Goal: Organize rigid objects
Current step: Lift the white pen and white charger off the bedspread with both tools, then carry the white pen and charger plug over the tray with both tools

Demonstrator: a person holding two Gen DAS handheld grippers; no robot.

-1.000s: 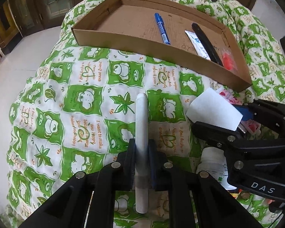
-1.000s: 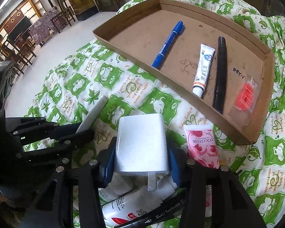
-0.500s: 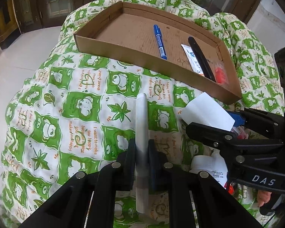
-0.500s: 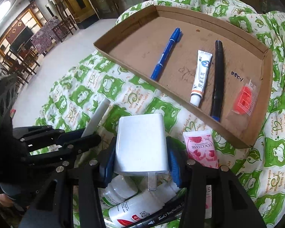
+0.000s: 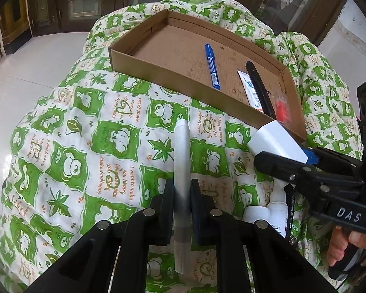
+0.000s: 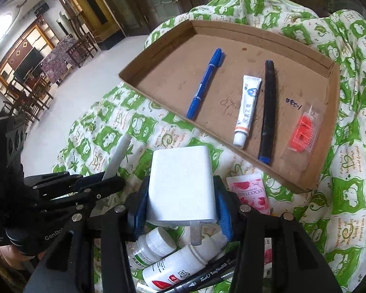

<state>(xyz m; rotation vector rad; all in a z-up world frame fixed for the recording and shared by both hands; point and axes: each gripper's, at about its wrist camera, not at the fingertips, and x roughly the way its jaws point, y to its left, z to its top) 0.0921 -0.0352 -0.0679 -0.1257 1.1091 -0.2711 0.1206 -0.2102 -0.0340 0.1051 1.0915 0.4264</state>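
Observation:
My left gripper (image 5: 181, 190) is shut on a white pen (image 5: 181, 156) that points forward, held above the green quilt. My right gripper (image 6: 181, 195) is shut on a white charger plug (image 6: 181, 183), prongs facing back; it also shows in the left wrist view (image 5: 277, 141). Ahead lies a shallow cardboard tray (image 5: 158, 72), also in the right wrist view (image 6: 327, 131). It holds a blue marker (image 6: 205, 84), a small white tube (image 6: 246, 109), a black pen (image 6: 268, 107) and an orange packet (image 6: 305, 129). The left gripper (image 6: 105, 183) is to the left of the right one.
Under the right gripper lie two white bottles (image 6: 180, 263), a black brush pen (image 6: 207, 276) and a pink sachet (image 6: 249, 193). The green and white quilt (image 5: 85, 151) covers the surface. White floor and dark chairs (image 6: 36, 92) are at the left.
Both grippers have lifted and pulled back a little with their objects; the tray looks farther away and more of the bottles below shows.

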